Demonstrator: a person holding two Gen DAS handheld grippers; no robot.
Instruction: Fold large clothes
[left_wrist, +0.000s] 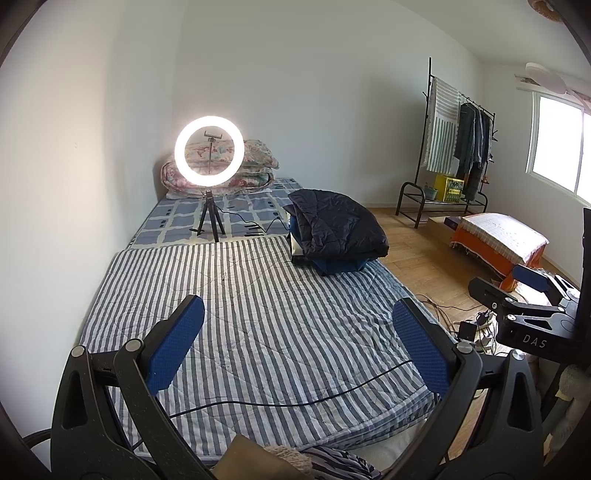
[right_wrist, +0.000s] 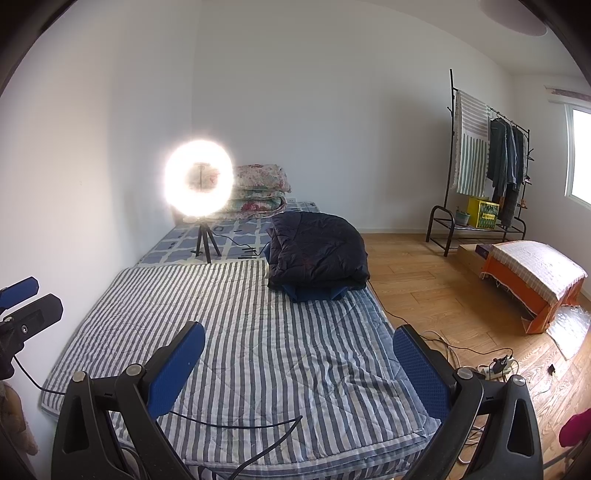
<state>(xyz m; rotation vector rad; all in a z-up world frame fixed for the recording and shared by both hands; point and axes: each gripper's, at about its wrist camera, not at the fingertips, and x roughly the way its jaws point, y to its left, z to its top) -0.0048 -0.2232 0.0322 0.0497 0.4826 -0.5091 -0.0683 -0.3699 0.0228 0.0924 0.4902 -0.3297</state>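
Both the left gripper and right gripper hover level above the striped bed, jaws spread wide and empty, while the folded dark jacket sits mid-frame beyond them

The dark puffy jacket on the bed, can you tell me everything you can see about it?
The jacket is very dark navy, almost black, with quilted stitching that makes it look padded and soft. It is folded into a thick bundle, not spread out. It lies on top of a blue folded garment, at the far right edge of the striped blanket, beside the wooden floor. Neither gripper touches it; both are open and well short of it. No zip or sleeves can be made out.
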